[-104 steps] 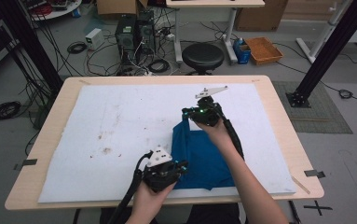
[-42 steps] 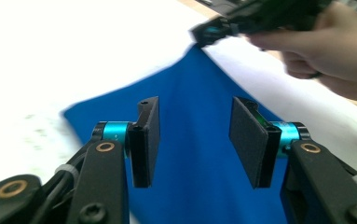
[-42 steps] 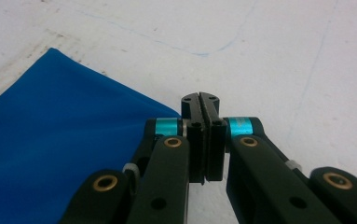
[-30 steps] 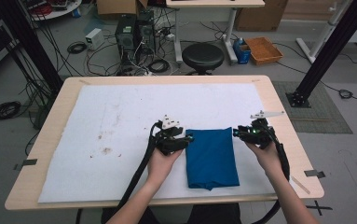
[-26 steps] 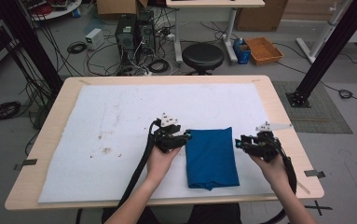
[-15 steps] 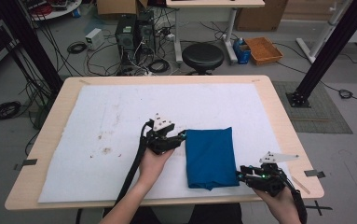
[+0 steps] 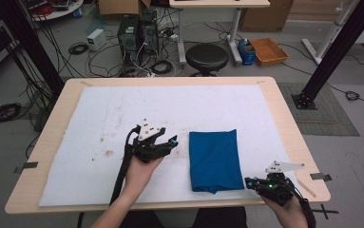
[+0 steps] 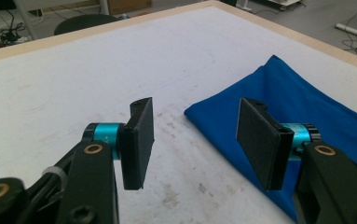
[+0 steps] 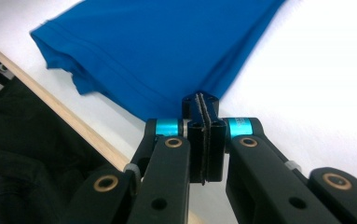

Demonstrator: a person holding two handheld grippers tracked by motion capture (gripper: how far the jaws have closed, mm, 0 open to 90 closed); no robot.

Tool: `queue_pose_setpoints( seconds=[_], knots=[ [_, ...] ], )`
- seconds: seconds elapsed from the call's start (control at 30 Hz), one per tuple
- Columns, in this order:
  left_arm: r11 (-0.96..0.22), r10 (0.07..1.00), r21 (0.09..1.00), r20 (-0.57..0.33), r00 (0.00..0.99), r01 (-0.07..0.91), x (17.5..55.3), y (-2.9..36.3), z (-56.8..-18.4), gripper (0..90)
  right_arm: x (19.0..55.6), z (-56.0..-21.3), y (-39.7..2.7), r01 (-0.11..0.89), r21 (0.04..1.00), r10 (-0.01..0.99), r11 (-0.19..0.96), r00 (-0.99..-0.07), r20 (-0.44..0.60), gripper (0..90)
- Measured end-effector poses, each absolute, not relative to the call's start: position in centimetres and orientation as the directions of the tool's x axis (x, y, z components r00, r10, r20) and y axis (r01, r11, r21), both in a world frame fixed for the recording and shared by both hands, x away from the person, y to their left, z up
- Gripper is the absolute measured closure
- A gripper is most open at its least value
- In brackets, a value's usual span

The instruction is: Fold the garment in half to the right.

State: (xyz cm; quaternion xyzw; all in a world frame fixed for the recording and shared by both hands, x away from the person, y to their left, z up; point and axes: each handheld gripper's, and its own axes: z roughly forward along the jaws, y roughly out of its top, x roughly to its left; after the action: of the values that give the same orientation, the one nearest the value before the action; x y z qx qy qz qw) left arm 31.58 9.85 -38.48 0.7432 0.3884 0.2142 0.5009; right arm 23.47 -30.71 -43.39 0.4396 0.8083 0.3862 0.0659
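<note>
A blue cloth [image 7: 214,159] lies folded into a neat rectangle on the white sheet [image 7: 122,109], right of centre. My left gripper [image 7: 172,142] hovers just left of the blue cloth [image 8: 306,107]. In the left gripper view the left gripper [image 8: 195,135] is open; its jaws have just been opening, with nothing between them. My right gripper [image 7: 250,183] sits at the cloth's near right corner, by the table's front edge. The right gripper [image 9: 200,105] has just closed, pads meeting, tips right at the corner of the cloth [image 9: 157,46]. I cannot tell whether fabric is pinched.
The sheet covers a wooden table [image 7: 284,118] and carries brown stains [image 7: 108,153] on its left part. Behind the table stand a black stool [image 7: 206,57], computer cases and cables on the floor. A black post [image 7: 331,52] rises at the right.
The left gripper has drawn away leftward from the cloth's left edge. The right gripper has come from the cloth's right edge down to its near right corner.
</note>
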Motion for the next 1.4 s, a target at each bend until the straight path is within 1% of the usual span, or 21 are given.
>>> queue_pose_setpoints(
  seconds=[0.03, 0.07, 0.1, 0.27, 0.37, 0.43, 0.47, 0.57, 0.6, 0.67, 0.87, 0.9, 0.93, 0.97, 1.03, 1.07, 1.1, 1.17, 1.2, 1.27, 1.4],
  knots=[
    [-0.195, 0.795, 0.911, -0.07, 0.603, 0.363, 31.5, 10.1, -38.5, 46.4, 23.4, -43.4, -30.8, 0.665, 0.682, 0.758, 0.305, -0.603, 0.248, 88.3],
    [-0.193, 0.797, 0.912, -0.07, 0.599, 0.363, 31.4, 10.4, -38.4, 46.5, 23.3, -43.4, -30.9, 0.666, 0.687, 0.756, 0.29, -0.599, 0.262, 73.8],
    [-0.189, 0.799, 0.912, -0.072, 0.597, 0.363, 31.3, 10.6, -38.4, 46.4, 23.3, -43.4, -30.9, 0.675, 0.688, 0.763, 0.265, -0.583, 0.278, 69.8],
    [-0.174, 0.804, 0.917, -0.078, 0.589, 0.358, 30.9, 11.5, -38.4, 46.4, 23.4, -43.3, -30.4, 0.686, 0.685, 0.749, 0.244, -0.582, 0.316, 69.4],
    [-0.166, 0.808, 0.919, -0.081, 0.584, 0.357, 30.7, 11.9, -38.4, 46.4, 23.5, -43.6, -29.9, 0.699, 0.675, 0.751, 0.236, -0.572, 0.33, 65.6],
    [-0.161, 0.81, 0.921, -0.083, 0.581, 0.356, 30.6, 12.1, -38.5, 46.4, 23.6, -43.7, -29.6, 0.705, 0.668, 0.751, 0.237, -0.57, 0.334, 65.6],
    [-0.162, 0.81, 0.92, -0.082, 0.581, 0.356, 30.6, 12.2, -38.5, 46.4, 23.7, -43.8, -29.5, 0.707, 0.664, 0.752, 0.243, -0.57, 0.331, 67.8],
    [-0.162, 0.81, 0.92, -0.083, 0.581, 0.356, 30.6, 12.3, -38.5, 46.4, 23.6, -43.8, -29.1, 0.688, 0.667, 0.749, 0.284, -0.594, 0.293, 86.7],
    [-0.163, 0.809, 0.92, -0.082, 0.581, 0.356, 30.6, 12.3, -38.5, 46.4, 23.5, -43.7, -29.1, 0.681, 0.672, 0.748, 0.291, -0.6, 0.284, 88.6],
    [-0.159, 0.81, 0.921, -0.084, 0.58, 0.355, 30.6, 12.4, -38.5, 46.4, 23.3, -43.5, -29.3, 0.674, 0.678, 0.752, 0.292, -0.6, 0.273, 89.0],
    [-0.159, 0.807, 0.921, -0.086, 0.584, 0.356, 30.5, 12.5, -38.4, 46.4, 23.1, -43.4, -30.5, 0.687, 0.678, 0.77, 0.26, -0.572, 0.284, 88.7],
    [-0.159, 0.807, 0.921, -0.086, 0.584, 0.356, 30.4, 12.5, -38.4, 46.4, 23.1, -43.5, -30.6, 0.689, 0.678, 0.774, 0.258, -0.567, 0.282, 86.8],
    [-0.163, 0.806, 0.92, -0.084, 0.586, 0.356, 30.4, 12.5, -38.3, 46.4, 23.1, -43.6, -30.7, 0.692, 0.675, 0.777, 0.256, -0.563, 0.283, 82.9],
    [-0.165, 0.803, 0.921, -0.083, 0.591, 0.353, 30.4, 12.5, -38.3, 46.4, 23.2, -43.6, -30.8, 0.694, 0.675, 0.779, 0.25, -0.558, 0.285, 82.7],
    [-0.167, 0.799, 0.923, -0.08, 0.597, 0.347, 30.3, 12.6, -38.1, 46.3, 23.2, -43.2, -31.0, 0.69, 0.685, 0.781, 0.236, -0.554, 0.289, 75.3],
    [-0.17, 0.797, 0.923, -0.077, 0.599, 0.344, 30.3, 12.7, -38.0, 45.4, 23.3, -42.9, -31.2, 0.682, 0.696, 0.781, 0.224, -0.553, 0.29, 74.3],
    [-0.171, 0.796, 0.925, -0.073, 0.6, 0.339, 30.3, 12.8, -37.9, 44.4, 23.5, -42.5, -31.3, 0.666, 0.713, 0.781, 0.217, -0.557, 0.283, 73.3],
    [-0.183, 0.791, 0.927, -0.059, 0.609, 0.327, 30.2, 13.1, -37.6, 42.5, 24.1, -41.2, -31.5, 0.617, 0.761, 0.775, 0.201, -0.576, 0.262, 64.5],
    [-0.189, 0.787, 0.927, -0.054, 0.614, 0.323, 30.2, 13.3, -37.5, 41.8, 24.4, -40.7, -31.6, 0.599, 0.776, 0.774, 0.197, -0.58, 0.252, 61.5],
    [-0.201, 0.773, 0.931, -0.042, 0.633, 0.306, 30.2, 13.9, -37.2, 37.0, 25.5, -39.5, -31.7, 0.56, 0.809, 0.769, 0.179, -0.593, 0.239, 52.8],
    [-0.205, 0.771, 0.937, -0.024, 0.637, 0.283, 30.4, 15.6, -36.8, 34.4, 27.9, -37.3, -31.7, 0.49, 0.86, 0.766, 0.143, -0.605, 0.218, 44.8]
  ],
)
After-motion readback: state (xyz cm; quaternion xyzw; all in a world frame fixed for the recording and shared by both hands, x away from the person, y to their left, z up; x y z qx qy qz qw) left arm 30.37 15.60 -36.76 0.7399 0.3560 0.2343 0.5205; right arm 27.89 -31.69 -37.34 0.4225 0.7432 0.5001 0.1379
